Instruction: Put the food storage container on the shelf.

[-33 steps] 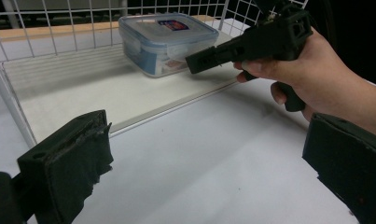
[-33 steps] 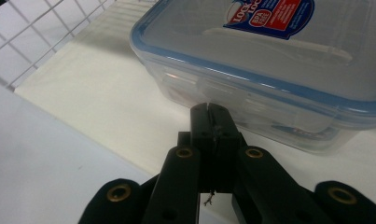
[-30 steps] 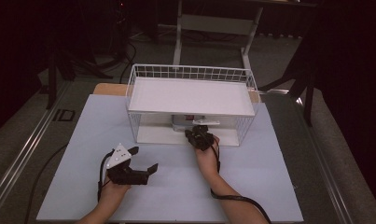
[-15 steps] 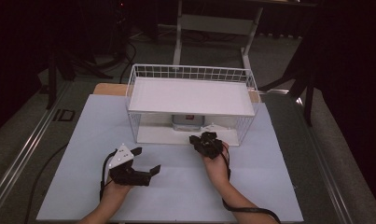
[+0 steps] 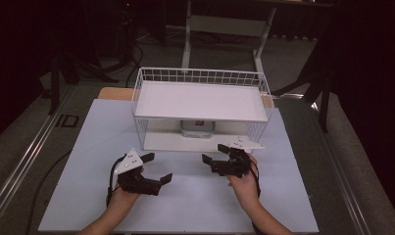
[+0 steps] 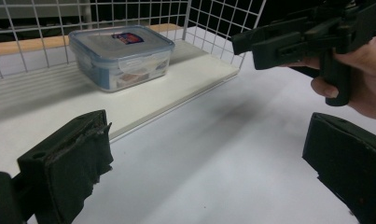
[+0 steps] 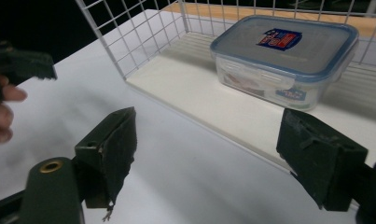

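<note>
Clear plastic food box (image 7: 284, 60) with a blue-rimmed lid and a blue-and-red sticker on top; brand on the sticker too small to read. A second small label on the box's side wall, equally unreadable. "ID" in pale letters on the grey floor strip, well off to the left of the left gripper (image 5: 155, 168).

Box resting on the lower white board of the wire shelf rack (image 5: 201, 77), ahead of and a little right of the right gripper (image 5: 214, 152) in its own view, well beyond the tips and untouched. From the left gripper view, the same box (image 6: 121, 54) ahead and to the left, behind the wire grid.

Right gripper: jaws just been opening, now spread wide, nothing between them, only bare table. Left gripper: jaws likewise wide apart and empty, held low over the table.

Against a second ago: right gripper then reaching in under the rack's upper shelf, close to the box; now drawn back out toward the person, clear of the rack's front edge. Left gripper much where it was. Box unmoved on the lower board.

Pale lavender-white table (image 5: 200, 196) under both grippers, plain and matt, with a strip of bare wood behind the rack. Beyond it, a dim room: dark drapes, grey floor with a metal rail to the left, cables, and the white legs of another stand behind the rack.
</note>
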Motion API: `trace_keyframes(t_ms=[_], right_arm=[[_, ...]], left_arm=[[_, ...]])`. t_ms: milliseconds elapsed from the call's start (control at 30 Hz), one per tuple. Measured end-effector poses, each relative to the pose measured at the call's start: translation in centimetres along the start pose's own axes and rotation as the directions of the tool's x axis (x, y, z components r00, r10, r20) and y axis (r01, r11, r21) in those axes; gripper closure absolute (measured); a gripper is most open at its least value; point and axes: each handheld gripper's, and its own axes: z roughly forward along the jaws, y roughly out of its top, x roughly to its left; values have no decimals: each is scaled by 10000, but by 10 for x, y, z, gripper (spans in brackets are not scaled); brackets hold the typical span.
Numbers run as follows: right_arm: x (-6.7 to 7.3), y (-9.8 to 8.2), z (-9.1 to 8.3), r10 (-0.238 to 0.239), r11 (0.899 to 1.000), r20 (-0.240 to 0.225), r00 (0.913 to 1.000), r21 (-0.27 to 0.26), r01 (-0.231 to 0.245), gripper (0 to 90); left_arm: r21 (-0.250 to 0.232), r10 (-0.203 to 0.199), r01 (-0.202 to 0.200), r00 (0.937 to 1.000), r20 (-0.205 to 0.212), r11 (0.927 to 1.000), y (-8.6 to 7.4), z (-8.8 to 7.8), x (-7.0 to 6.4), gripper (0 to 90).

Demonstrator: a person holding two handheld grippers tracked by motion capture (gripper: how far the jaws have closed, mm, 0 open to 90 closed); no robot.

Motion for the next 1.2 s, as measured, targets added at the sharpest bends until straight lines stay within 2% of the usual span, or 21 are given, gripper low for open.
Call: trace_keyframes(t_ms=[67,133,200,300,433,667,833,1033,1200], right_arm=[[0,-4,-3,-296,9996,-2,9996,48,296,152],[-1,-7,-5,-355,9994,44,9994,18,355,152],[-2,-8,-7,-503,9987,52,9987,-8,503,152],[-4,-9,-12,-403,9991,-97,9991,-159,401,158],[-2,-9,-20,-599,9979,-112,9981,-255,596,174],[2,-15,-32,-1019,9948,-240,9945,-33,1019,173],[1,-22,-43,-786,9969,-447,9959,-26,785,173],[-2,-27,-55,-752,9972,-431,9962,-16,752,173],[-7,-34,-67,-701,9975,-185,9974,67,703,173]], left_arm=[[139,14,-17,9997,262,9999,3,-2,2,19],[-75,-143,147,9986,507,9999,5,-5,4,19],[-58,-84,87,9991,426,9999,6,-7,5,19],[-123,48,-45,9995,297,9999,8,-11,6,19],[-61,445,-445,9990,16,9990,8,-15,6,19],[157,805,-804,9967,-93,9966,5,-21,6,19],[252,864,-860,9961,-159,9960,2,-27,5,19],[291,845,-839,9962,-210,9961,-2,-37,8,19],[423,864,-851,9959,-281,9955,-7,-46,11,19]])
